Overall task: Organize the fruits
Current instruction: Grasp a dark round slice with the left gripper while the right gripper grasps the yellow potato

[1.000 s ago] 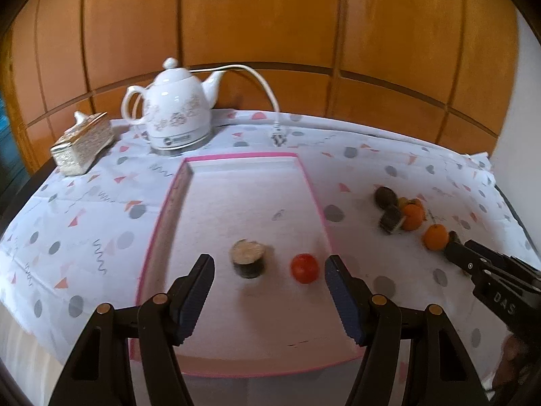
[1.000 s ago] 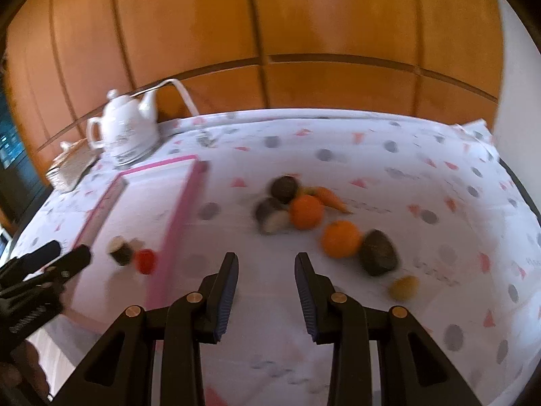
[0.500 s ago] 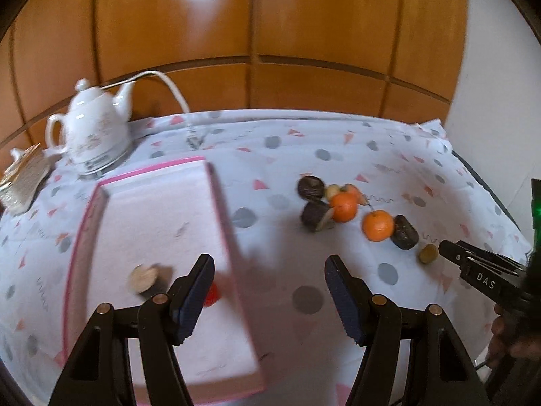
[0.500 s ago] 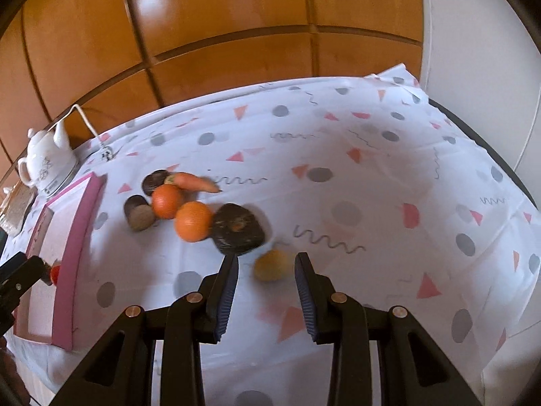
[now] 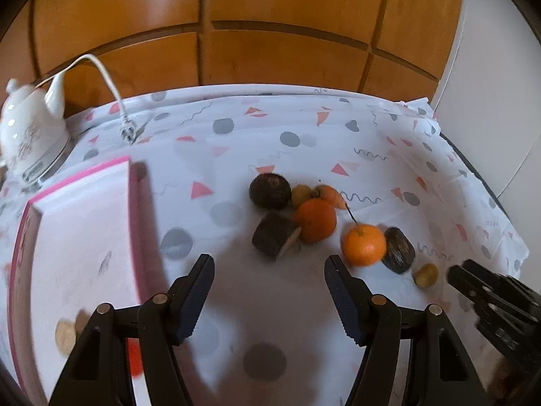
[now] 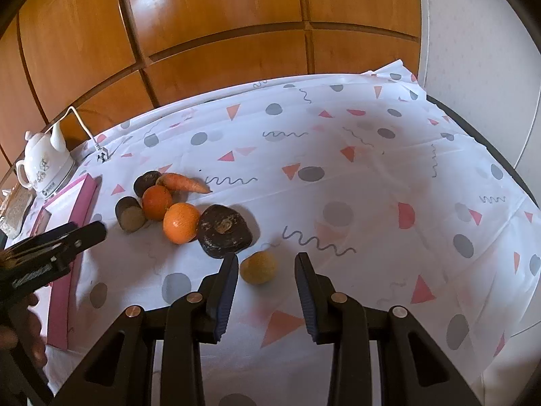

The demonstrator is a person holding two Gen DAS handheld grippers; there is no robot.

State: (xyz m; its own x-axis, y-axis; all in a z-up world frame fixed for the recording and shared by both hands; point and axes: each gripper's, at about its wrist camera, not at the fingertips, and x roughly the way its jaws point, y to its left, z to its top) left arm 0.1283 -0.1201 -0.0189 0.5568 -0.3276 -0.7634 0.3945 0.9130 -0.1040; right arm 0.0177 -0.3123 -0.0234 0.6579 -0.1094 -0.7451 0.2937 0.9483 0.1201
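The right hand-held gripper (image 6: 264, 272) is spread, its fingers flanking a small yellow fruit (image 6: 258, 267) on the counter (image 6: 372, 203) without touching it. The left hand-held gripper (image 5: 268, 280) is also spread and empty, near a dark cut fruit (image 5: 275, 239). Two oranges (image 6: 181, 222) and a carrot (image 6: 184, 182) lie clustered just beyond. The pink tray (image 5: 84, 237) sits far left.

Fruit cluster (image 6: 182, 209) on cloth; small yellowish fruit (image 6: 258, 267), maybe potato, apart.
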